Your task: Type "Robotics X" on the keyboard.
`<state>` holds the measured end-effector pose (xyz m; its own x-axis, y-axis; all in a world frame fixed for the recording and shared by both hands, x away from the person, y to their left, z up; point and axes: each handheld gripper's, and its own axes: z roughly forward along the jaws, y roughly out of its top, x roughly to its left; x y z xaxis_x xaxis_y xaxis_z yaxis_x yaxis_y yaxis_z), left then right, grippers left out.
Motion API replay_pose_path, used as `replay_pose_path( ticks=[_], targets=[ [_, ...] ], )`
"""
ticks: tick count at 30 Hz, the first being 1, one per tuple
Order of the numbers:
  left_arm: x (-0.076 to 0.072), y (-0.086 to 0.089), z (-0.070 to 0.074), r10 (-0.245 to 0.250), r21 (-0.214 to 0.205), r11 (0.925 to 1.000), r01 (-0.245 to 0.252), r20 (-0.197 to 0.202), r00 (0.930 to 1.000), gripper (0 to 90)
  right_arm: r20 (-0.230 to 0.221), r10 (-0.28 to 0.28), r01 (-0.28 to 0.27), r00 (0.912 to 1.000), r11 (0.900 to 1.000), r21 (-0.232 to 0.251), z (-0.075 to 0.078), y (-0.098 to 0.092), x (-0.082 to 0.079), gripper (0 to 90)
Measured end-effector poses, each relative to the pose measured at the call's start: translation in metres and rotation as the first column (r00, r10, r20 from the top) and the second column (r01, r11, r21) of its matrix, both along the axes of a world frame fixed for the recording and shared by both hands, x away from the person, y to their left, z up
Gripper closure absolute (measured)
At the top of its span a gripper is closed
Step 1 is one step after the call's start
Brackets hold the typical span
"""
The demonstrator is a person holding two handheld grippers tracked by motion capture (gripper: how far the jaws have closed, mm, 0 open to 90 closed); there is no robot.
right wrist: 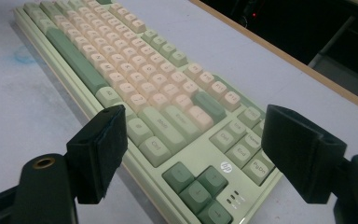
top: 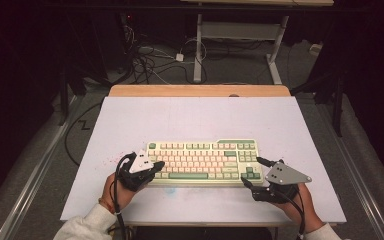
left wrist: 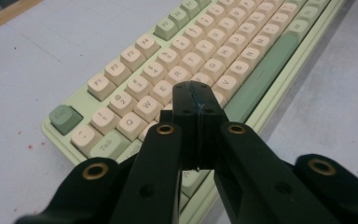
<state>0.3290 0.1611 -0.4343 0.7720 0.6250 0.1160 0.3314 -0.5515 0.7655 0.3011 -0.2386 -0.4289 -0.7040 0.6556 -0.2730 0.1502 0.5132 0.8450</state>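
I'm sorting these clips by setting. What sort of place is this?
Probably a lab or workshop set up for recording, not a home. A bare white table holds just one keyboard, loose cables sprawl over the floor behind it, and metal-legged workbenches stand in the dark beyond.

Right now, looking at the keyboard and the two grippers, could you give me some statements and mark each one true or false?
1. The left gripper has its jaws closed together, with nothing between them. True.
2. The right gripper is closed too. False: its jaws stand wide apart.
3. The keyboard lies flat on the white table. True.
4. The space bar is cream coloured. False: it is green.
5. The arrow keys are green. True.
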Motion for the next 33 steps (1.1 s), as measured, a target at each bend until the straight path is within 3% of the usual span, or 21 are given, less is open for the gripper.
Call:
replay_pose_path(
  ticks=[8, 16, 22, 33],
  targets=[
    [0.014, -0.017, 0.004, -0.022, 0.052, 0.9983, 0.024, -0.033, 0.9992, 87.7, -0.008, 0.007, -0.007, 0.9999, 0.9998, -0.019, -0.004, 0.002, 0.000, 23.3],
    [0.031, -0.032, 0.003, -0.028, 0.069, 0.9971, 0.031, -0.052, 0.9983, 87.7, -0.009, 0.007, -0.007, 0.9999, 0.9998, -0.020, -0.004, 0.002, 0.001, 23.2],
    [0.043, -0.038, -0.001, -0.030, 0.085, 0.9956, 0.038, -0.090, 0.9955, 87.6, -0.003, 0.005, -0.005, 1.0000, 0.9998, -0.018, -0.005, 0.002, 0.001, 23.2],
    [0.056, -0.050, -0.007, -0.036, 0.105, 0.9934, 0.046, -0.102, 0.9942, 87.6, -0.005, 0.008, -0.008, 1.0000, 0.9995, -0.030, -0.006, 0.003, 0.001, 23.1]
  ],
)
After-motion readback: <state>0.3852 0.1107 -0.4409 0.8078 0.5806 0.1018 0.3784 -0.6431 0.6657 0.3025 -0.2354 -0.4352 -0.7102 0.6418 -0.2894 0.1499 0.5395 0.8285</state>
